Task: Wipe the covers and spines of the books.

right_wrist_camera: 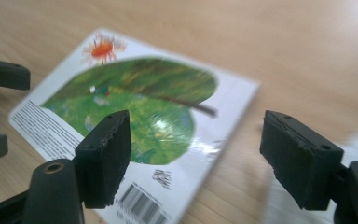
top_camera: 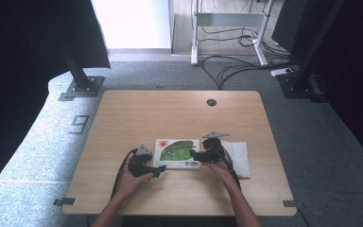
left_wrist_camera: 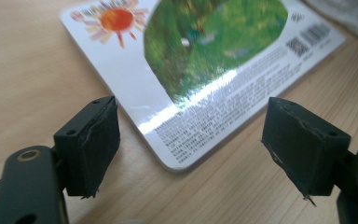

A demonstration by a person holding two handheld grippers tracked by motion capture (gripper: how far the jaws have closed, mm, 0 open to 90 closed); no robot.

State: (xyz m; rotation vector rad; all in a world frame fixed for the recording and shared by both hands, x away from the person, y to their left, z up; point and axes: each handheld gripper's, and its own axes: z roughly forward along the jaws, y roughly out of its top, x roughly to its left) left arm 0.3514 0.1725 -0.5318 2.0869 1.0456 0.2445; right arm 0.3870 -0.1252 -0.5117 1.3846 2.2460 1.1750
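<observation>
A picture book (top_camera: 177, 153) with a white back cover, a green leaf picture, an orange sun and a barcode lies flat on the wooden table (top_camera: 179, 113), near its front edge. Just right of the book lies a white cloth (top_camera: 241, 158). The left gripper (top_camera: 158, 170) sits at the book's near left corner, jaws apart with the corner between them, pads not pressing. The right gripper (top_camera: 192, 153) hovers over the book's right edge, jaws wide apart, gripping nothing.
</observation>
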